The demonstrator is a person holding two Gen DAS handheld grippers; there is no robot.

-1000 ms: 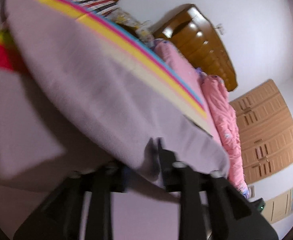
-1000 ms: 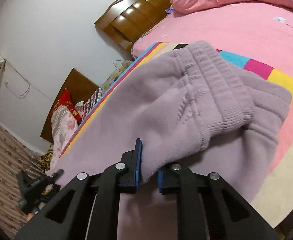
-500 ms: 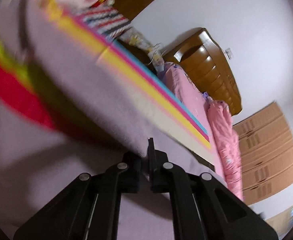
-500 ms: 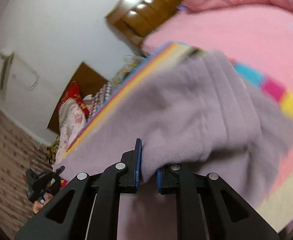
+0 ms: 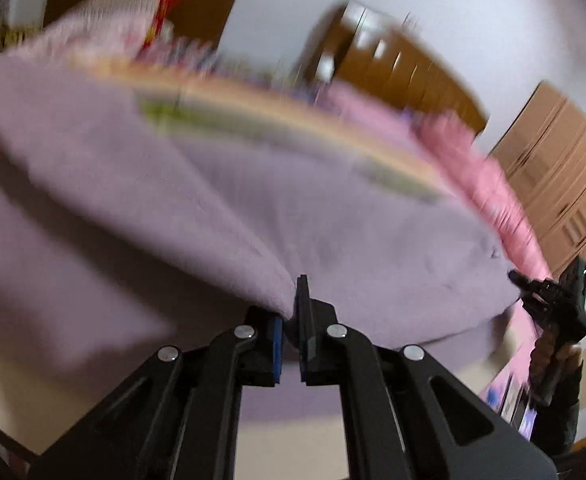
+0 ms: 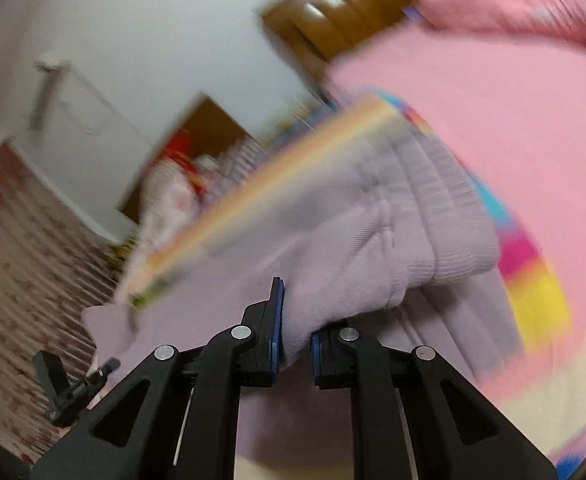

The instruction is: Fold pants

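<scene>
Lilac sweatpants [image 5: 333, 224] lie spread over a rainbow-striped blanket [image 5: 293, 120] on the bed, both views blurred by motion. My left gripper [image 5: 289, 320] is shut on a fold of a pant leg and holds it lifted. My right gripper [image 6: 295, 340] is shut on the pants [image 6: 353, 248] near the ribbed waistband [image 6: 445, 216], bunched between the pads. The right gripper also shows in the left wrist view [image 5: 553, 304] at the far edge of the pants, and the left gripper shows in the right wrist view [image 6: 73, 384] at the lower left.
A pink sheet [image 6: 493, 112] and pink duvet [image 5: 489, 184] cover the bed beyond the blanket. A wooden headboard [image 6: 341, 12] stands behind. A wardrobe [image 5: 565, 168] is to the right. Patterned floor [image 6: 21, 248] lies beside the bed.
Both grippers have swung quickly with the pants held. The lifted leg fabric has dropped lower over the blanket, and the right gripper has come into the left wrist view.
</scene>
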